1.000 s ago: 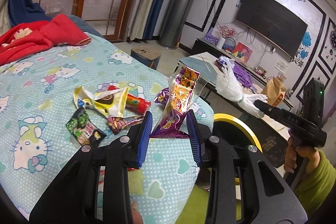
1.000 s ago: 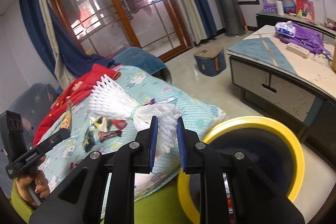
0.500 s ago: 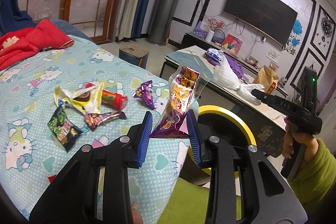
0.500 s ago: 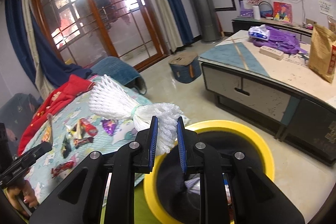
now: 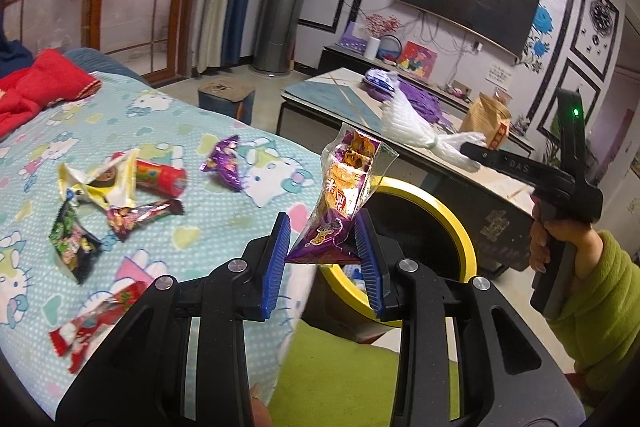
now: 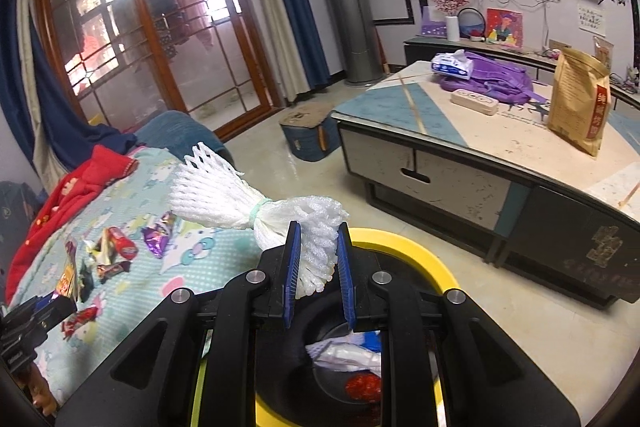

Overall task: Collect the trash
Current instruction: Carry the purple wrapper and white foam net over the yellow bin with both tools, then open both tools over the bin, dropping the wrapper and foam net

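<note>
Left tongs (image 5: 322, 241): narrowed onto the purple base of a snack wrapper (image 5: 344, 183), clear top standing up and tilted right. Held above the near rim of a yellow-rimmed bin (image 5: 448, 223), just off the bed edge.

Right tongs (image 6: 316, 259): clamped on the bunched end of a white foam net (image 6: 256, 195), green band at its waist, flared end fanning up and left. Positioned directly over the bin (image 6: 424, 263). Inside: white crumpled material, something red and something blue at the bottom; exact items hard to tell behind the tongs. Same net seen from the left wrist view (image 5: 416, 131) at the tip of the right tongs (image 5: 478, 151), gripped by a hand (image 5: 556, 231) in a green sleeve.

On the bed (image 5: 224, 223), Hello Kitty sheet, more trash lying loose: yellow-white wrapper (image 5: 96, 183) touching a red tube-shaped packet (image 5: 160, 179); dark foil bar wrapper (image 5: 140, 217) just below them; green-black packet (image 5: 74, 245) to the left; purple wrapper (image 5: 226, 167) apart to the right; red-white wrapper (image 5: 94, 319) nearest the camera, blurred. Red blanket (image 5: 40, 87) bunched at the far end.

Beyond the bin, a low counter (image 6: 492, 155) carrying a brown paper bag (image 6: 580, 99), purple cloth (image 6: 492, 75), tissue pack (image 6: 452, 65), power strip (image 6: 474, 101).
</note>
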Available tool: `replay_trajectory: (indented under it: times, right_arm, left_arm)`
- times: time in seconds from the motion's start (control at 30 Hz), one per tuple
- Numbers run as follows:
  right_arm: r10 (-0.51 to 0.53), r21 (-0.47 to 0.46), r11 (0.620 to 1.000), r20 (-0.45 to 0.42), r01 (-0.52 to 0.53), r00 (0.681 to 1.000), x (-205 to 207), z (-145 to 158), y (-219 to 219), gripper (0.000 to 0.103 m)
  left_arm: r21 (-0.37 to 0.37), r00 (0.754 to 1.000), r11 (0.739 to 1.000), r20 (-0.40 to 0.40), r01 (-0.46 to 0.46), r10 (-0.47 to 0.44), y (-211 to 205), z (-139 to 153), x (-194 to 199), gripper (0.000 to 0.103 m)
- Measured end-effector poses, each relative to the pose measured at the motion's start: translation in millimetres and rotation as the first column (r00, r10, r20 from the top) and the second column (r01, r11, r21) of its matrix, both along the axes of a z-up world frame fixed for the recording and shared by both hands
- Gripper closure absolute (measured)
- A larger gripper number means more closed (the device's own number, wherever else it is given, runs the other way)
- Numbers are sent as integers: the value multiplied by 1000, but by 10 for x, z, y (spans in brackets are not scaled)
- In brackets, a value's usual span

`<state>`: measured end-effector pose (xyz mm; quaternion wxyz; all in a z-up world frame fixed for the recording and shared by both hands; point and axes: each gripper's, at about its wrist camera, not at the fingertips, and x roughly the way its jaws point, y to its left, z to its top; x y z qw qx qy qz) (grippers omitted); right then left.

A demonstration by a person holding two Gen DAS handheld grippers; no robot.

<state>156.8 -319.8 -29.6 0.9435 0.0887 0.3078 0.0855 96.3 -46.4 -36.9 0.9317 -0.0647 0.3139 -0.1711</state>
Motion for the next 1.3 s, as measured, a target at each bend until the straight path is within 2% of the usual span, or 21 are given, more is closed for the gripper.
replay_trajectory:
  times: [0.43, 0.77, 1.1, 1.3]
  right_arm:
    - [-61, -44, 997, -53, 59, 997, 92, -272, -192, 85]
    - [-89, -84, 993, -142, 78, 986, 220, -603, -277, 85]
    - [-72, -72, 996, -230, 57, 971, 310, -854, -305, 85]
    - [-61, -48, 998, -261, 50, 963, 334, -936, -322, 85]
  left_arm:
    - [42, 993, 993, -24, 113, -112, -501, -208, 45, 76]
    - [96, 982, 978, -69, 184, -178, -796, -457, 98, 76]
    - [119, 970, 968, -125, 223, -208, -997, -628, 284, 76]
    - [143, 964, 958, -133, 247, -229, -1130, -678, 408, 76]
